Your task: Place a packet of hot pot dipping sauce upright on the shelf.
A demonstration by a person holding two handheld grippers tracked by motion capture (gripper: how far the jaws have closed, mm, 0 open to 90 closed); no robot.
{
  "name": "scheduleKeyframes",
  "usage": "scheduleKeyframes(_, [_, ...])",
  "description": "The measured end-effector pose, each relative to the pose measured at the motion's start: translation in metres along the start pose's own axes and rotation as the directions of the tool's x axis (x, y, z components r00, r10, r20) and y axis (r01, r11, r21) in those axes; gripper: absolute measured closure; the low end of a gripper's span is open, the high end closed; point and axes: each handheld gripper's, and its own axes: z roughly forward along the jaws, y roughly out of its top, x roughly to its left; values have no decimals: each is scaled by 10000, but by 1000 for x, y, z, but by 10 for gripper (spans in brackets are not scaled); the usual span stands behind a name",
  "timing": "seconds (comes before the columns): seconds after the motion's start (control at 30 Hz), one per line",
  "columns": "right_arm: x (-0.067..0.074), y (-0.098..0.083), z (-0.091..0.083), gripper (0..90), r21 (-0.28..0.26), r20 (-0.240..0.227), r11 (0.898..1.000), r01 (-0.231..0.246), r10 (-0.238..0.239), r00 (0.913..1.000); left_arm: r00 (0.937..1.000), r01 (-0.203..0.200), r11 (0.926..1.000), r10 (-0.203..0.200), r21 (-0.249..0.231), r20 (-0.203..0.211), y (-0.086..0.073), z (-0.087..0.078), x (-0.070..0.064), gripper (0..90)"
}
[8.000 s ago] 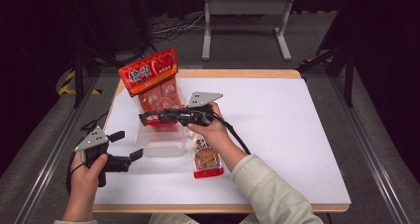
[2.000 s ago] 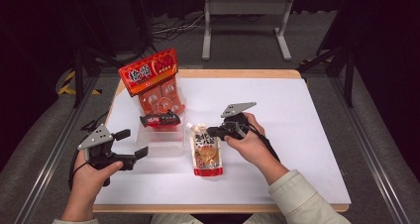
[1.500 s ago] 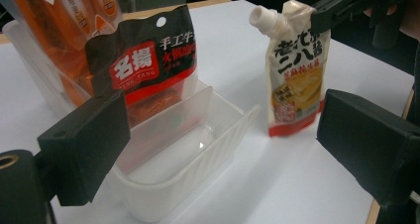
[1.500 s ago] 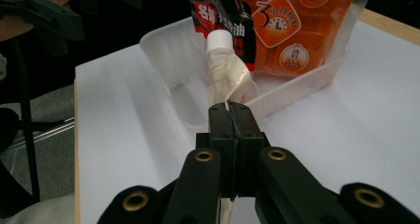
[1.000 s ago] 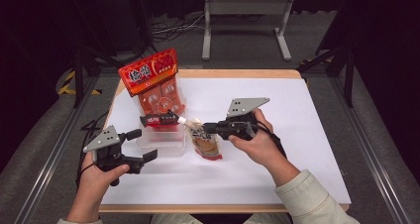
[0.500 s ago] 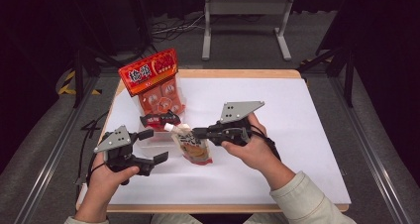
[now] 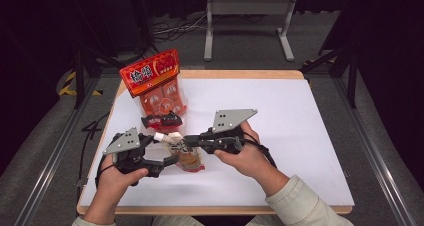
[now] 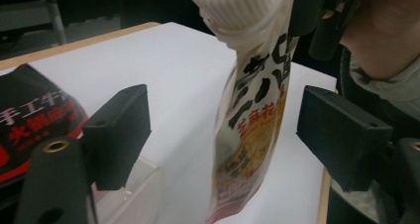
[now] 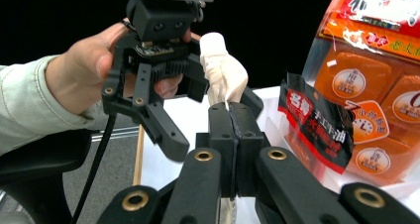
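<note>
1. The spouted pouch (image 7: 189, 156) hung above the white table (image 7: 300, 136), between the two grippers.
2. The right gripper (image 7: 192, 142) pinched its top edge, jaws pressed together.
3. The left gripper (image 7: 170, 151) had been closing, its jaws spread either side of the pouch, not touching.

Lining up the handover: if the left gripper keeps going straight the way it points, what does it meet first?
Probably the spouted pouch, which hangs between the left gripper's open jaws, untouched by them, pinched by the right gripper. Depth is hard to judge.
</note>
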Motion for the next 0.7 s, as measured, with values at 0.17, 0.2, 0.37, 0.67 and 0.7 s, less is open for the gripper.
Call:
scheduleKeyframes(0.17, [1,0,2,897,-256,2,9996,103,-103,9999,9990,-2,9999,-5,166,441,1,4,-3,446])
scheduleKeyframes(0.2, [2,-1,2,897,-293,2,9995,103,-103,9999,9991,94,9997,-104,241,412,1,4,-4,503])
scheduleKeyframes(0.37, [2,-3,2,896,-394,104,9991,171,-167,9998,9996,-6,9983,-10,578,266,2,1,-5,668])
scheduleKeyframes(0.67, [0,-4,0,888,-559,179,9984,117,-107,9998,9978,-438,9971,406,623,523,5,-2,-6,860])
scheduleKeyframes(0.7, [0,-4,0,886,-584,188,9982,127,-116,9998,9977,-503,9967,472,645,489,6,-2,-7,863])
